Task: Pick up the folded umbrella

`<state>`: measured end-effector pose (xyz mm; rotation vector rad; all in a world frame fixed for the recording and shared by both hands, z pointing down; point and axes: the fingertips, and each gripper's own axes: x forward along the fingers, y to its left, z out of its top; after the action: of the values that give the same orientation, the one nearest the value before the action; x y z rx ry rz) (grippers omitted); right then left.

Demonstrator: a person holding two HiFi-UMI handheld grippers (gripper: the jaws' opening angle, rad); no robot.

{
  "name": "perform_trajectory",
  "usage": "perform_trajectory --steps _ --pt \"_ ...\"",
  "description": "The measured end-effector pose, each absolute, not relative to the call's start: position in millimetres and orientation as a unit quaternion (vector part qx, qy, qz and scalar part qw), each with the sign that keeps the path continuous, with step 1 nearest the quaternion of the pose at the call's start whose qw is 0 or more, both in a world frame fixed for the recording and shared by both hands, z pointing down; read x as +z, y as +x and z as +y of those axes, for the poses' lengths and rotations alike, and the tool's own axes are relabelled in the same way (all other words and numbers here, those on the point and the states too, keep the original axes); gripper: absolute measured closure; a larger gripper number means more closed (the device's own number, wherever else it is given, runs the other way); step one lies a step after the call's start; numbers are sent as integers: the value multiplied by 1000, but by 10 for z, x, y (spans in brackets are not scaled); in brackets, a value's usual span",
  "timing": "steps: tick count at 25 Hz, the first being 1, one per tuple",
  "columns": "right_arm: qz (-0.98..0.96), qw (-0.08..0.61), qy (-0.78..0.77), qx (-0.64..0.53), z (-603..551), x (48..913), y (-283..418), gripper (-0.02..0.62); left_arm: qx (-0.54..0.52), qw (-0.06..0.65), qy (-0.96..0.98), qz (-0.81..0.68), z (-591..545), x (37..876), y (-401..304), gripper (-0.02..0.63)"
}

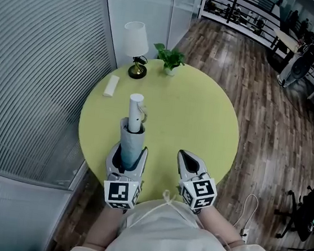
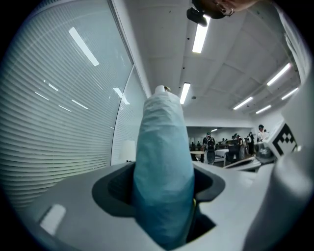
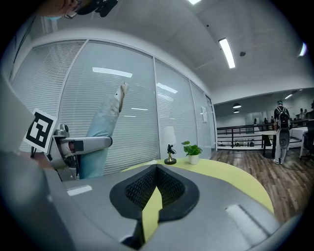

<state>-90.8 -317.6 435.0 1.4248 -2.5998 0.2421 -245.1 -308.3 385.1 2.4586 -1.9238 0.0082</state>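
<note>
The folded umbrella (image 1: 132, 140), pale blue with a white handle (image 1: 135, 109), stands nearly upright over the near edge of the round yellow-green table (image 1: 203, 116). My left gripper (image 1: 128, 150) is shut on its lower part. In the left gripper view the blue fabric (image 2: 164, 166) fills the gap between the jaws of the left gripper (image 2: 162, 196). My right gripper (image 1: 190, 161) hovers beside it at the table's near edge; its jaws are together with nothing in them. The right gripper view shows the right gripper (image 3: 156, 188), and the umbrella (image 3: 103, 127) held at the left.
A white table lamp (image 1: 135, 48), a small potted plant (image 1: 171, 58) and a small white bar (image 1: 111, 85) sit at the table's far side. A glass wall with blinds (image 1: 39, 68) runs along the left. Wooden floor (image 1: 269, 136) lies to the right, with a cable (image 1: 249, 210).
</note>
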Motion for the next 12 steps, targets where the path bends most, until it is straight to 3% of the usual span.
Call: perform_trajectory --steps 12 --pt "-874 85 471 90 -3240 4381 -1024 597 28 20 784 -620 -3117 3998 -2519 301"
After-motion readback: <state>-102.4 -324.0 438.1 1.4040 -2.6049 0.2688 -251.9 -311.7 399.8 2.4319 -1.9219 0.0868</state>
